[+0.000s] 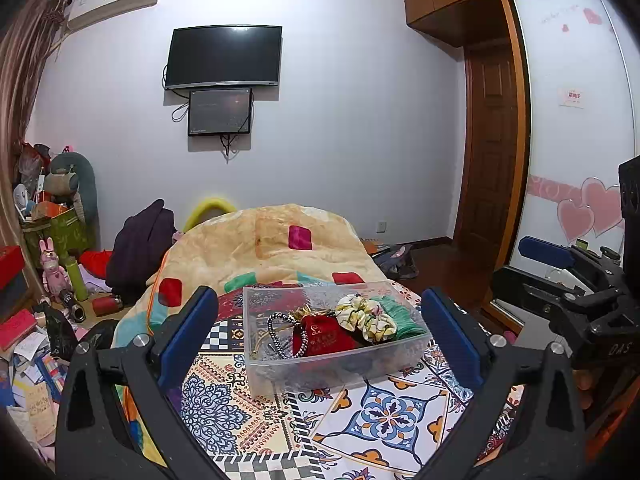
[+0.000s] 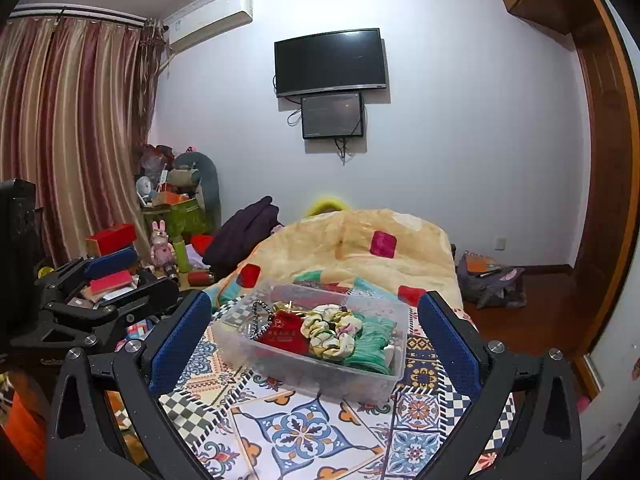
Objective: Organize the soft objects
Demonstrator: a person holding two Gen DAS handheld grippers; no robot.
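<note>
Clear plastic box (image 1: 336, 344), on patterned cloth (image 1: 384, 408) over the bed: holds red pouch (image 1: 320, 338), floral scrunchie (image 1: 366, 318), green fabric (image 1: 394, 314), beaded cord (image 1: 280, 332). Left gripper (image 1: 320, 340) and right gripper (image 2: 316, 340): fingers spread wide, empty, near box. Advice: pinch one soft item centrally, lift clear of the rim.

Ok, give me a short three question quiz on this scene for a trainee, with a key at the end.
1. True or false: the clear plastic storage box sits on the patterned tile-print cloth.
2. Which lies between the red velvet drawstring pouch and the folded green knitted cloth?
A. the yellow floral fabric scrunchie
B. a phone
3. Fill in: both the left gripper and the right gripper are ____.

Key: 1 true; 2 A; 3 open, holding nothing.
</note>
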